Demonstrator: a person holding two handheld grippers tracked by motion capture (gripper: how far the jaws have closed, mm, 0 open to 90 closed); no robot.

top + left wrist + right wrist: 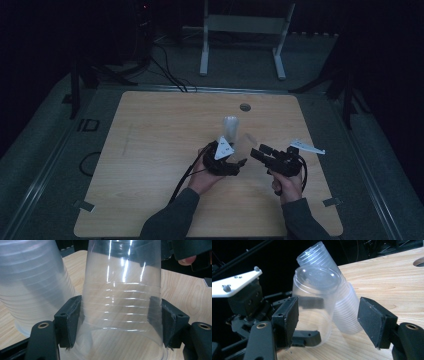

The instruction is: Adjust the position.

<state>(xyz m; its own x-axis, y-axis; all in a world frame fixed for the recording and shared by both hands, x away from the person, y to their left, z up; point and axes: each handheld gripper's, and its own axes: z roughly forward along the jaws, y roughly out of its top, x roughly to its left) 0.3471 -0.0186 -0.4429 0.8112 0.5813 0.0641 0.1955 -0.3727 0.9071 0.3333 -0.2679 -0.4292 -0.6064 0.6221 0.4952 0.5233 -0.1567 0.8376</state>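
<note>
A single clear plastic cup (120, 302), base up, stands between the jaws of my left gripper (120, 315), whose pads press on both its sides. My right gripper (332, 315) is open around the same cup (317, 297): its left pad is right against the wall, its right pad (374, 320) stands well apart. A tall stack of clear cups (230, 127) stands upside down on the wooden table (150, 150), just behind the held cup. In the high view my left gripper (235, 162) and right gripper (257, 152) face each other near the table's middle.
A round cable hole (245, 107) sits in the table's far side. A white metal frame (245, 30) and dark stands with cables stand on the floor beyond. The table's edge lies close behind the left gripper in the right gripper view.
</note>
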